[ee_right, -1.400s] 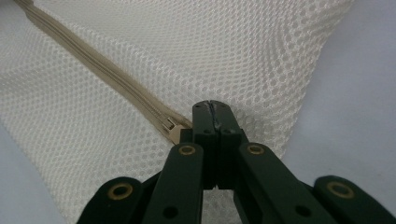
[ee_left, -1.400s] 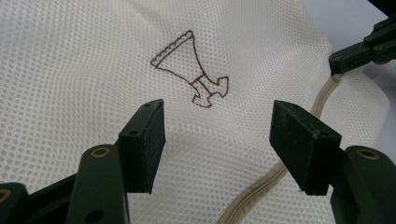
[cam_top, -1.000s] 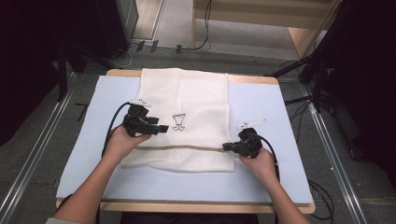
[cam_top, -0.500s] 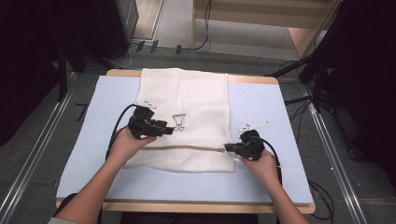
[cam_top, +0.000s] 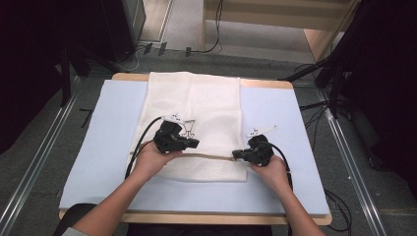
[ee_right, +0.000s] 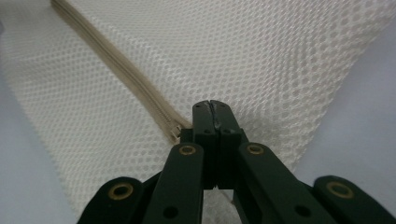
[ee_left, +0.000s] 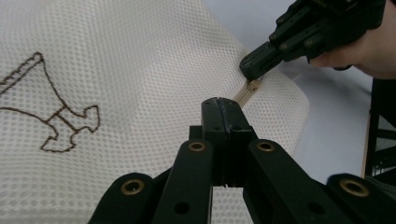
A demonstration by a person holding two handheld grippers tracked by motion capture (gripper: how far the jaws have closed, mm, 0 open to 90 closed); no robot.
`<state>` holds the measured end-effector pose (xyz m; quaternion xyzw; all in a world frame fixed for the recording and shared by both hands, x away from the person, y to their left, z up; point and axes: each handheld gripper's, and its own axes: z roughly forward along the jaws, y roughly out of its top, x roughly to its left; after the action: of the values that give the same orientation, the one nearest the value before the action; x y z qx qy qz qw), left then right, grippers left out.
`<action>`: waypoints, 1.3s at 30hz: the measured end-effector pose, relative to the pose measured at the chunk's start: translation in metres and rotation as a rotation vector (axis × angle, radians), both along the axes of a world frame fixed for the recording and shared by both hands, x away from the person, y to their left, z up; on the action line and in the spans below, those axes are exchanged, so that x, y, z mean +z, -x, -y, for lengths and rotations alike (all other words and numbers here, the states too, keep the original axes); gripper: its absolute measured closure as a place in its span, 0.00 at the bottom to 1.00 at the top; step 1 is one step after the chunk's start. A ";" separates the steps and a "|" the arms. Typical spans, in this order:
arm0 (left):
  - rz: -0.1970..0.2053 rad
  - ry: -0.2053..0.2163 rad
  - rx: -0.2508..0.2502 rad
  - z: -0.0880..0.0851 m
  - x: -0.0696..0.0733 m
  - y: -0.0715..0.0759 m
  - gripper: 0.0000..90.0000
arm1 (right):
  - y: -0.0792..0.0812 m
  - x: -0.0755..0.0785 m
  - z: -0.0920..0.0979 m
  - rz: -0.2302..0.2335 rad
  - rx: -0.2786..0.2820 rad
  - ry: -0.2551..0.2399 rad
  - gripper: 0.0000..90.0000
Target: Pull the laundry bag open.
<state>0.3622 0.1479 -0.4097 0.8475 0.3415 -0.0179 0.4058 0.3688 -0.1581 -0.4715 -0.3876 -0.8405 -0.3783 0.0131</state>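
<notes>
High view: white mesh bag [cam_top: 194,125] lies flat on pale blue mat [cam_top: 103,142]; left gripper [cam_top: 191,143] and right gripper [cam_top: 237,154] sit at its tan zipper [cam_top: 211,156].
Left gripper view: left gripper's [ee_left: 223,106] jaws just closed, pressed together on honeycomb mesh [ee_left: 140,70]; brown stitched outline [ee_left: 51,114] alongside.
Right gripper view: right gripper's [ee_right: 211,106] jaws together, pinching the zipper [ee_right: 116,60] end.

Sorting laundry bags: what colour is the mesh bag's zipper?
Beige zipper, on the white mesh bag; right gripper view.
</notes>
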 end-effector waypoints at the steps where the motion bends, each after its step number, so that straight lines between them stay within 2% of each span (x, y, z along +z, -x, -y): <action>1: -0.004 -0.004 -0.004 0.003 -0.001 0.000 1.00 | 0.000 0.000 0.001 -0.017 0.006 -0.013 1.00; 5: -0.009 -0.023 -0.014 0.014 -0.006 0.003 1.00 | 0.000 0.001 0.003 -0.038 0.025 -0.019 1.00; 10: -0.031 -0.040 -0.053 0.039 -0.018 0.010 1.00 | 0.000 0.001 0.004 -0.049 0.026 -0.024 1.00; 13: -0.032 -0.052 -0.075 0.057 -0.028 0.016 1.00 | 0.001 0.003 0.005 -0.028 0.017 -0.004 1.00; 16: -0.033 -0.070 -0.079 0.067 -0.034 0.017 1.00 | 0.004 0.005 0.007 -0.022 -0.003 0.006 1.00; 18: -0.023 -0.077 -0.070 0.069 -0.038 0.016 1.00 | 0.007 0.006 0.009 -0.018 -0.019 0.004 1.00; 19: -0.030 -0.080 -0.069 0.071 -0.040 0.015 1.00 | 0.008 0.006 0.009 -0.021 -0.030 0.000 1.00; 22: -0.032 -0.084 -0.070 0.073 -0.043 0.011 1.00 | 0.013 0.005 0.009 -0.047 -0.061 0.007 1.00; 25: -0.046 -0.068 -0.059 0.076 -0.046 0.006 1.00 | 0.014 0.005 0.006 -0.044 -0.084 0.029 1.00; 28: -0.039 -0.090 -0.076 0.084 -0.048 0.005 1.00 | 0.014 0.004 0.003 -0.043 -0.103 0.037 1.00; 29: -0.039 -0.079 -0.076 0.085 -0.049 0.004 1.00 | 0.014 0.004 0.002 -0.038 -0.106 0.041 1.00; 30: -0.039 -0.090 -0.078 0.086 -0.049 0.003 1.00 | 0.015 0.004 0.002 -0.043 -0.112 0.040 1.00; 35: -0.045 -0.077 -0.080 0.090 -0.053 0.000 1.00 | 0.015 0.003 0.003 -0.040 -0.118 0.029 1.00; 38: -0.052 -0.057 -0.076 0.093 -0.054 -0.003 1.00 | 0.014 0.002 0.004 -0.058 -0.129 0.007 1.00; 39: -0.054 -0.063 -0.080 0.094 -0.056 -0.003 1.00 | 0.013 0.003 0.004 -0.058 -0.131 0.008 1.00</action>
<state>0.3650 0.0538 -0.4657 0.8722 0.3184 -0.0460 0.3684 0.3553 -0.1620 -0.4689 -0.4526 -0.8140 -0.3638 0.0113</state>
